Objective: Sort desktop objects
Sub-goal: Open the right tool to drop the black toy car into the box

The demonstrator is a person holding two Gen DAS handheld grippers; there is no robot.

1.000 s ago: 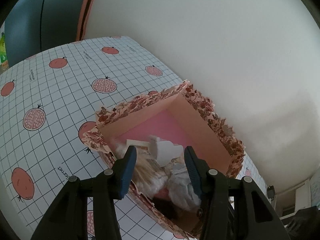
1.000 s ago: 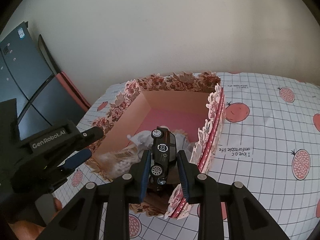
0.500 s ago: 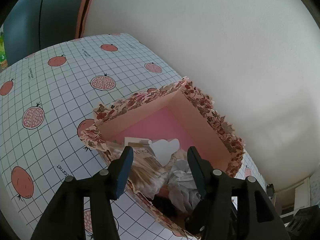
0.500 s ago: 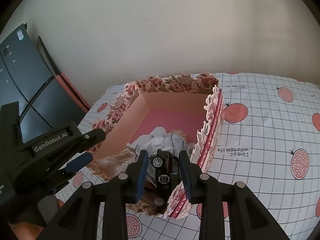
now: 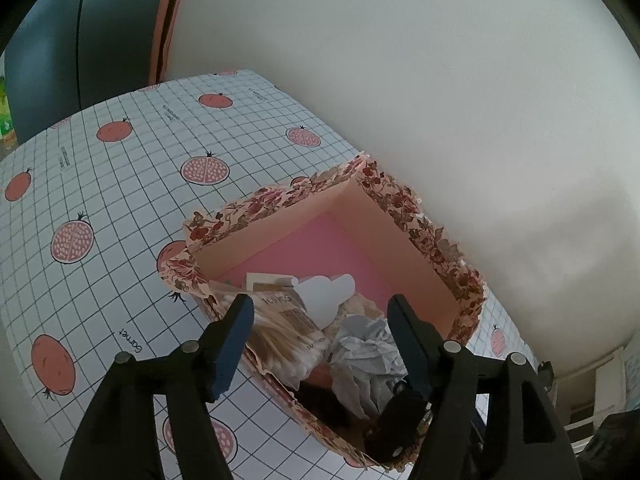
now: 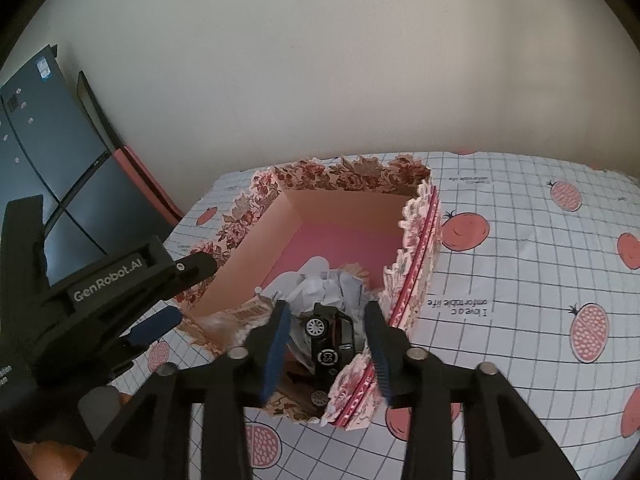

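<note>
A floral box (image 5: 400, 200) with a pink inside stands on the table by the wall; it also shows in the right wrist view (image 6: 348, 174). Inside lie a white bottle (image 5: 326, 294), a pack of cotton swabs (image 5: 286, 330) and crumpled paper (image 5: 366, 350). A black toy car (image 6: 330, 346) lies in the box's near corner. My right gripper (image 6: 328, 332) is open above the car, not touching it. My left gripper (image 5: 320, 328) is open and empty above the box's near side; it also shows in the right wrist view (image 6: 172, 292).
The table has a white grid cloth with pomegranate prints (image 6: 540, 280). A plain wall rises right behind the box. A dark cabinet (image 6: 44, 168) stands at the table's far left end.
My right gripper opened and let go of the toy car, which dropped into the box. My left gripper opened wider and drew back a little; the white bottle settled in the box.
</note>
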